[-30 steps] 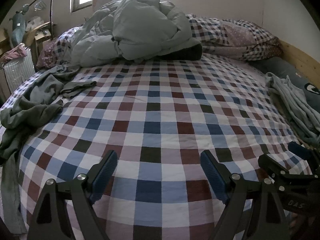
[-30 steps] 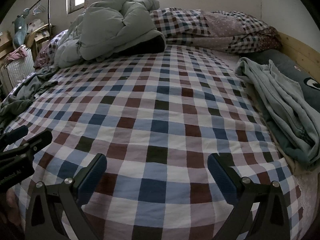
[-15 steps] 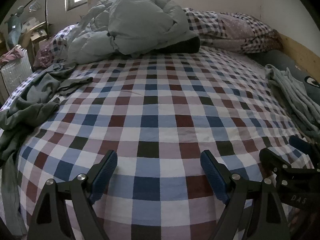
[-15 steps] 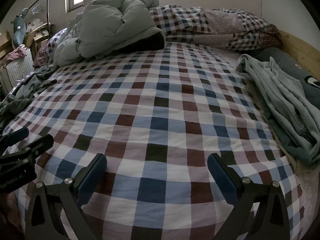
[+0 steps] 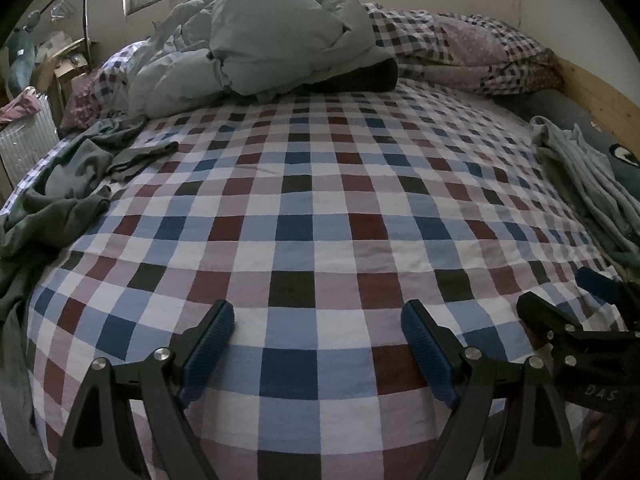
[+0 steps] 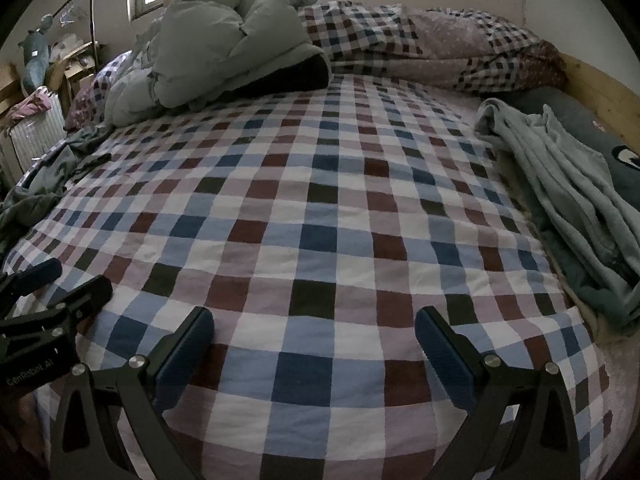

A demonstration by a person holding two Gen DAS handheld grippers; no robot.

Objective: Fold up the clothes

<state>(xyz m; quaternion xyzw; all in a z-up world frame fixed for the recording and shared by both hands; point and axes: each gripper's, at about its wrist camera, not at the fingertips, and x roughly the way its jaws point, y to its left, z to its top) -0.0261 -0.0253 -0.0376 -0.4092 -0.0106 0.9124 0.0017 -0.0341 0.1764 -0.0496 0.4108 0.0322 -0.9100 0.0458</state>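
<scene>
hovering low over the checked bedsheet [image 5: 320,208], the left gripper [image 5: 318,320] has its blue fingers [image 5: 208,344] spread wide with nothing between them. the right gripper [image 6: 314,326] is the same, fingers apart and empty, at the bottom of its own view. each gripper peeks into the other view at the lower edge.

a dark green crumpled garment [image 5: 60,196] lies at the left edge of the frame, hanging partly off the bed. a pale green garment [image 6: 568,200] lies in a loose heap at the right edge, on a dark pillow [image 6: 592,128]. a big puffy duvet [image 5: 272,28] sits bunched at the top middle, beside checked pillows [image 5: 460,48].
</scene>
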